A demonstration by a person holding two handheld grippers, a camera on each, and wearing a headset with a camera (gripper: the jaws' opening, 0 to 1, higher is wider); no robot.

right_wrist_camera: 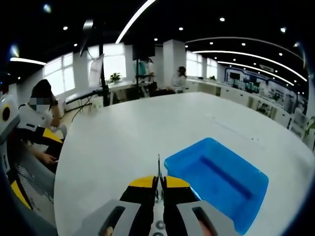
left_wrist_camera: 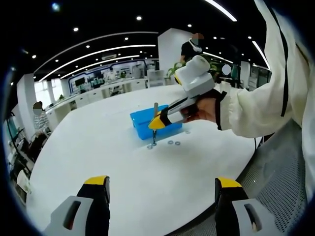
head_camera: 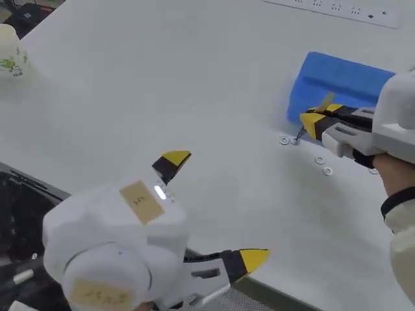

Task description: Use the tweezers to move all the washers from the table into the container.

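Between the pressed-together jaws of the right gripper (right_wrist_camera: 160,183), black with yellow caps, a thin metal pair of tweezers (right_wrist_camera: 159,169) is clamped. Its slim prongs stick straight out past the jaw tips. In the head view the tweezers (head_camera: 299,134) slant down to the table (head_camera: 162,84), their points just beside one of the washers (head_camera: 284,140). These are small flat metal rings. The others lie scattered a little further along the smooth white surface, and all of them are outside the container (head_camera: 337,81). The container is a shallow rectangular tray of glossy blue plastic with rounded corners, sitting just behind the tweezers.

In the left gripper view, a hand (left_wrist_camera: 202,110) in a white sleeve (left_wrist_camera: 256,108) with a dark cuff holds the right gripper's white moulded body.

The left gripper (head_camera: 215,207) hangs well apart from the washers, near the table's front edge. Its jaws are spread wide and hold nothing. Two tan stickers (head_camera: 141,201) on its rounded white housing carry handwritten marks too blurred to read.

A pale cup (head_camera: 10,55) with an unreadable green print stands at the far left of the table. A long white power strip (head_camera: 337,10) lies along the far edge.
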